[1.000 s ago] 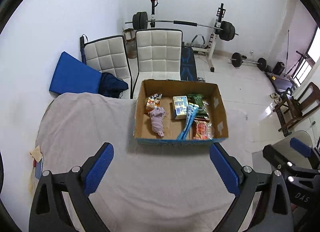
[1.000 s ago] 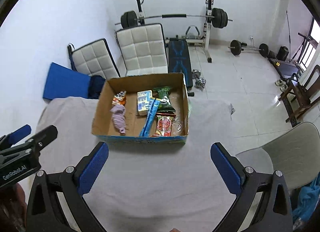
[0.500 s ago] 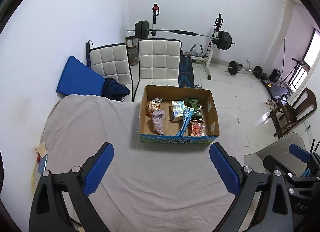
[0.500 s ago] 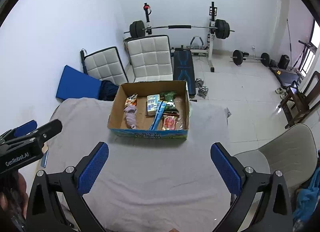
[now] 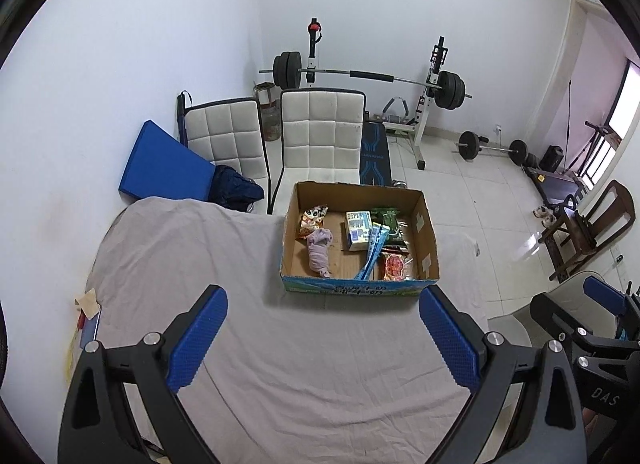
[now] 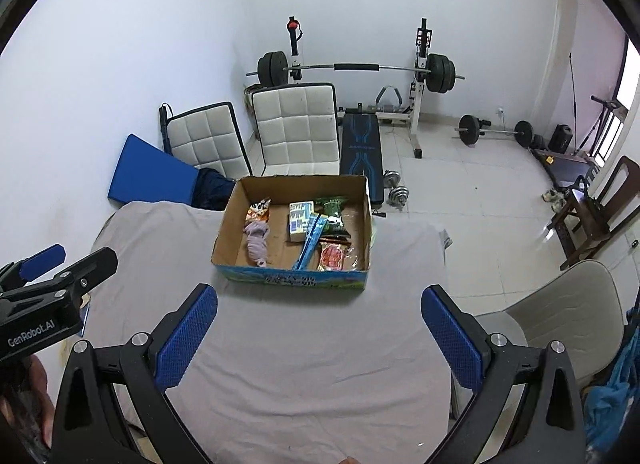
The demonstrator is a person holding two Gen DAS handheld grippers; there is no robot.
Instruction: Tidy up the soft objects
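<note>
Both my grippers, left gripper (image 5: 322, 338) and right gripper (image 6: 320, 334), released, empty, above grey-covered table (image 5: 320, 364); cardboard box (image 5: 356, 288) at far edge holds purple cloth (image 5: 319, 250), snack packs.

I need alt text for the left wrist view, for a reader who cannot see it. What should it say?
An open cardboard box sits on a table covered with grey cloth, holding a lilac cloth bundle and several snack packets. In the foreground the left gripper hangs over the cloth, jaws wide and empty. Behind are two white chairs and a barbell rack.
</note>
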